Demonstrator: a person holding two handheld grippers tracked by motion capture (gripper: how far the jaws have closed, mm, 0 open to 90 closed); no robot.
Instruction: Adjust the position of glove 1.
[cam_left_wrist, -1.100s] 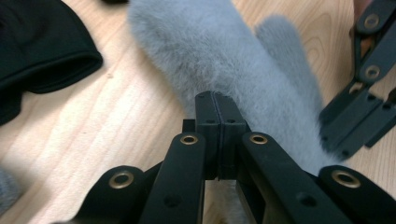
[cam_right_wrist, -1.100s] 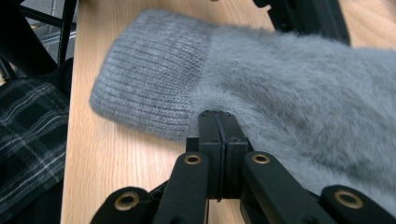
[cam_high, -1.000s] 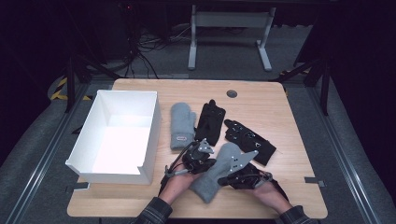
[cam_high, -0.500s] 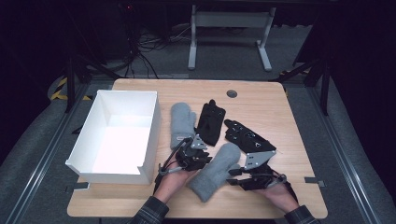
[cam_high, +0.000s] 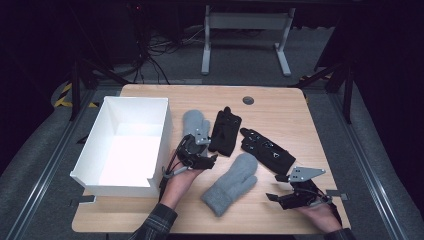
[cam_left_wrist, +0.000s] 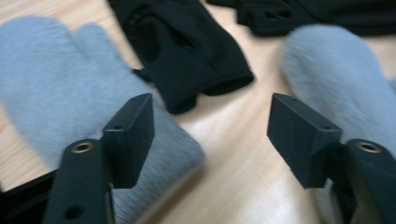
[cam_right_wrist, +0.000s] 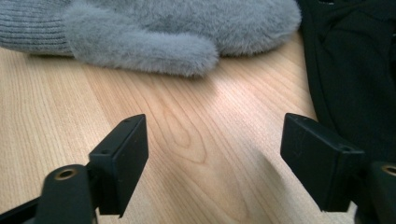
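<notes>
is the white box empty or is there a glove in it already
Empty. The high view shows the white box with a bare white floor; both grey mittens and both black gloves lie on the table.

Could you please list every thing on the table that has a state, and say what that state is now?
White rectangular box: open top, nothing visible inside.
Near grey fluffy mitten: lying flat, released.
Far grey fluffy mitten: lying flat.
Black fabric glove: flat.
Black patterned glove: flat.
Left gripper: open, jaws just opened, holding nothing.
Right gripper: open, jaws just opened, holding nothing.
</notes>
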